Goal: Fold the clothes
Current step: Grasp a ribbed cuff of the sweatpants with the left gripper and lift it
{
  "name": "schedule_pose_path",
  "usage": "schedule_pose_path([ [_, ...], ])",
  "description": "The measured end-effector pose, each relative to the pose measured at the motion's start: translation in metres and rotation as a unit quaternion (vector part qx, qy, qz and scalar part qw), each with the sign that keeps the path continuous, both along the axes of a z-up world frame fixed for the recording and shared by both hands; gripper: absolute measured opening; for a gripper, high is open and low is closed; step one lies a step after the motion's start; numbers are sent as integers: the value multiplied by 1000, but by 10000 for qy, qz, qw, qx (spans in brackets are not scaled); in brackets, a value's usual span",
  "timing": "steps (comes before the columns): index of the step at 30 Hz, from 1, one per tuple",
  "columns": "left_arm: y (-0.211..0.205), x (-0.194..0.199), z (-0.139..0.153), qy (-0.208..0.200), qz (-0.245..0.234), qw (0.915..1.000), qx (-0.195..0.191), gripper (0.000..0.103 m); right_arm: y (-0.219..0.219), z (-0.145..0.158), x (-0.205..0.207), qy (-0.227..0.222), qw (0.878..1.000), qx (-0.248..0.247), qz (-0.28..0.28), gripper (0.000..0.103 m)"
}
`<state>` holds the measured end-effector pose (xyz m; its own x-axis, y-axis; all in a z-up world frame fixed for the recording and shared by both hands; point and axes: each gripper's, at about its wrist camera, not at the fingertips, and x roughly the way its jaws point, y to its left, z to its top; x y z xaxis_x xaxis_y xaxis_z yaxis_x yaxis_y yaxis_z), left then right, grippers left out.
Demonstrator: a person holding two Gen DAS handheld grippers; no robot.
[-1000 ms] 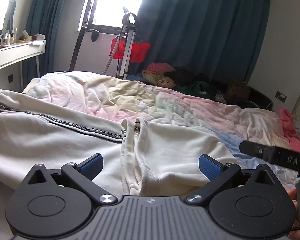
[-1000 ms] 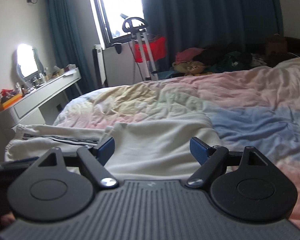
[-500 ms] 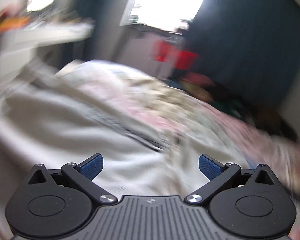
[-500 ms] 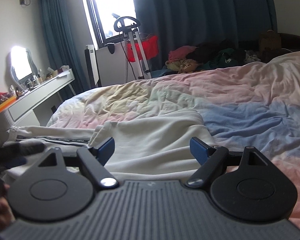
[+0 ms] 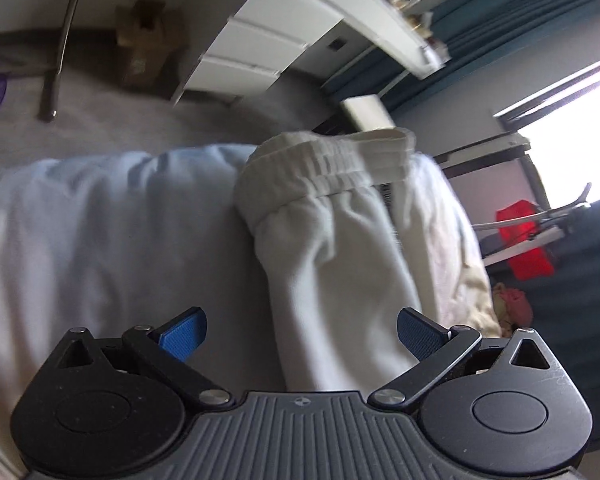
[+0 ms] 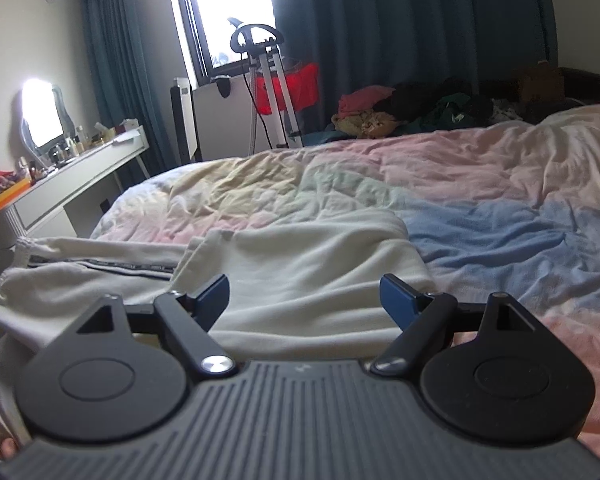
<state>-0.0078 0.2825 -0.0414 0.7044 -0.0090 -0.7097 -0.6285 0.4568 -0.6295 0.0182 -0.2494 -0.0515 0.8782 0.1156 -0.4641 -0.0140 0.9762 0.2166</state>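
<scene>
Cream-white trousers [image 6: 300, 276] with a dark printed side stripe lie folded over on the pastel quilt [image 6: 480, 184]. In the left wrist view, tilted hard to one side, their elastic waistband [image 5: 324, 168] sits at the bed's corner and a leg runs down toward my left gripper [image 5: 300, 336]. That gripper is open, its blue pads either side of the cloth without holding it. My right gripper [image 6: 304, 296] is open too, hovering just above the folded cloth's near edge.
A white dressing table [image 6: 80, 176] with a lit mirror and bottles stands left of the bed. A garment steamer stand [image 6: 268, 80] with a red item is by the window. A clothes pile [image 6: 412, 112] lies beyond the bed. Grey floor [image 5: 112, 108] shows past the bed corner.
My left gripper has swung fast to the left and rolled, from facing the window to facing the waistband end and the floor. The right gripper has risen slightly and stayed open.
</scene>
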Motion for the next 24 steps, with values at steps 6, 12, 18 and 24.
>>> schedule_pose_path([
  [6,20,30,-11,-102,106,9986,503,82,6,-13,11,144,9996,-220,80,84],
  [12,8,37,10,-193,-109,9798,1987,40,29,-41,42,570,9963,-570,314,84],
  [18,-50,33,62,-870,-288,9443,3162,26,35,-59,53,1103,9914,-520,482,83],
  [24,-162,31,128,-1570,-621,8996,4027,24,9,-29,36,711,9971,-101,241,84],
])
